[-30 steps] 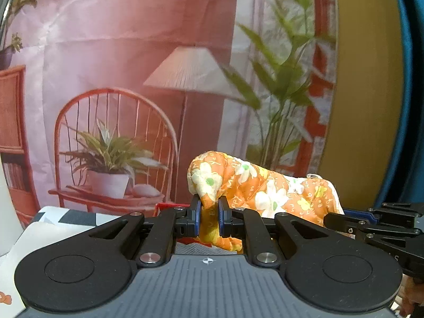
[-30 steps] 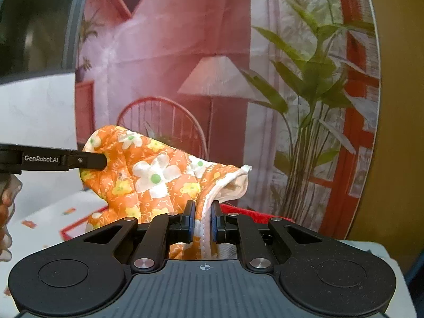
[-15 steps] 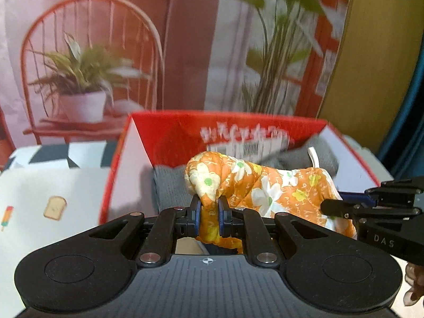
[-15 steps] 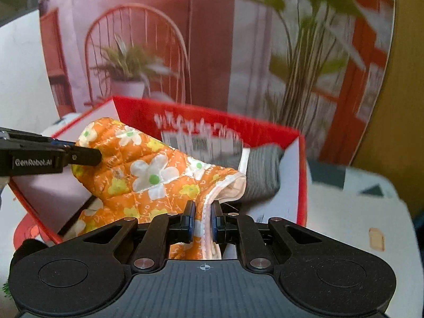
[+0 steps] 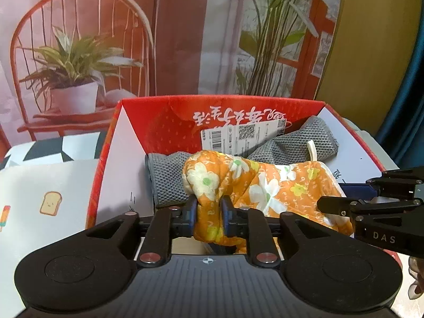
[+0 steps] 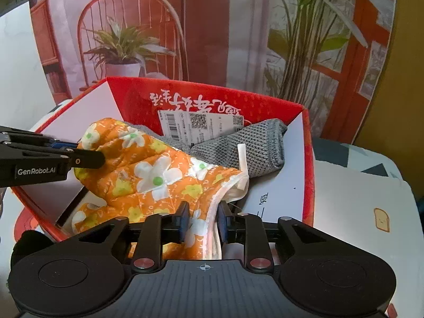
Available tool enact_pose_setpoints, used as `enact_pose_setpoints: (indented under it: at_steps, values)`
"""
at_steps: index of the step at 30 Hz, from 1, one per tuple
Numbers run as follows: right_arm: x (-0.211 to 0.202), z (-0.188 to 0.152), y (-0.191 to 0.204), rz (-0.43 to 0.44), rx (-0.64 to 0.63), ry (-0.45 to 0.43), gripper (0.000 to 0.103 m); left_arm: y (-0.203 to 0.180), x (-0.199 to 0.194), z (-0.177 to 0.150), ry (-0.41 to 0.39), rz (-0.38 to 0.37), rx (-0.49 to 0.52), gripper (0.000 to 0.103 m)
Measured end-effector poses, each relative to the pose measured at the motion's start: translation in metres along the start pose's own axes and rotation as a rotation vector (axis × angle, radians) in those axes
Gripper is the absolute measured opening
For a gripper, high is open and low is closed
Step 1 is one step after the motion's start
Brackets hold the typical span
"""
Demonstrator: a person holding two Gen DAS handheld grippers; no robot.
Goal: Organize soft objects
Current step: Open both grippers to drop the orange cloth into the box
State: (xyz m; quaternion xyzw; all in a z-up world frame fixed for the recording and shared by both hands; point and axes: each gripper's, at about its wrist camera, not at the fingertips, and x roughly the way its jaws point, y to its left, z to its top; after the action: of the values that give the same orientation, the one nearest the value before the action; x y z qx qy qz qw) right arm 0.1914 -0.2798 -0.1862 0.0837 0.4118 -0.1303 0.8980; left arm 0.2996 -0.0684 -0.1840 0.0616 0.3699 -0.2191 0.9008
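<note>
Lowered into red box [image 5: 169, 122]: orange mitt [image 5: 265, 185], pinched by both grippers [image 5: 208, 210] [image 6: 202, 218].

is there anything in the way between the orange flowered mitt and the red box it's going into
Nothing visible blocks it. The orange mitt hangs over the open red box, held by both grippers; only the gray knitted cloth lies inside beneath it.
</note>
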Motion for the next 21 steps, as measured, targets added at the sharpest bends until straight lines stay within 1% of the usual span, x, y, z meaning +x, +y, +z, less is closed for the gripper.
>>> enact_pose_setpoints:
  at_steps: [1, 2, 3, 4, 5, 7, 8, 9, 10, 11, 12, 13, 15, 16, 21]
  values:
    - [-0.003, 0.0, 0.0, 0.002, 0.002, -0.012, 0.024, -0.001, -0.003, 0.0, -0.008, 0.0, 0.006, 0.029]
    - [-0.005, -0.001, 0.0, 0.002, 0.004, -0.023, 0.029, -0.002, -0.007, -0.001, -0.018, 0.0, 0.013, 0.035]
    - [-0.008, -0.002, 0.0, 0.002, 0.004, -0.033, 0.036, -0.002, -0.01, -0.001, -0.026, 0.0, 0.019, 0.041]
    - [-0.011, -0.002, 0.0, 0.005, 0.006, -0.048, 0.04, -0.002, -0.014, -0.002, -0.035, 0.0, 0.025, 0.047]
    - [-0.015, -0.004, 0.001, 0.01, 0.008, -0.067, 0.049, -0.003, -0.018, -0.002, -0.045, 0.002, 0.03, 0.049]
    - [-0.021, -0.006, 0.002, 0.009, 0.006, -0.095, 0.059, -0.005, -0.027, -0.002, -0.061, 0.006, 0.04, 0.068]
    - [-0.024, -0.005, 0.002, 0.006, 0.003, -0.105, 0.063, -0.005, -0.031, -0.003, -0.069, 0.012, 0.044, 0.073]
    - [-0.026, -0.006, 0.002, 0.007, 0.002, -0.111, 0.068, -0.005, -0.035, -0.003, -0.08, 0.017, 0.046, 0.083]
    - [-0.028, -0.006, 0.002, 0.007, 0.003, -0.115, 0.071, -0.006, -0.04, -0.003, -0.091, 0.018, 0.048, 0.092]
    - [-0.03, -0.006, 0.002, 0.005, 0.006, -0.12, 0.077, -0.006, -0.044, -0.004, -0.103, 0.016, 0.048, 0.095]
    - [-0.032, -0.005, 0.002, 0.003, 0.01, -0.125, 0.086, -0.005, -0.049, -0.004, -0.11, 0.014, 0.047, 0.098]
    - [-0.035, -0.006, 0.002, 0.002, 0.013, -0.133, 0.09, -0.005, -0.052, -0.004, -0.114, 0.014, 0.046, 0.099]
    - [-0.04, -0.006, 0.002, 0.002, 0.018, -0.151, 0.1, -0.005, -0.057, -0.004, -0.115, 0.022, 0.046, 0.1]
    - [-0.041, -0.007, 0.003, 0.0, 0.018, -0.156, 0.102, -0.005, -0.059, -0.005, -0.115, 0.028, 0.048, 0.1]
    - [-0.05, -0.009, 0.006, -0.005, 0.014, -0.163, 0.102, -0.005, -0.073, -0.01, -0.123, 0.052, 0.039, 0.101]
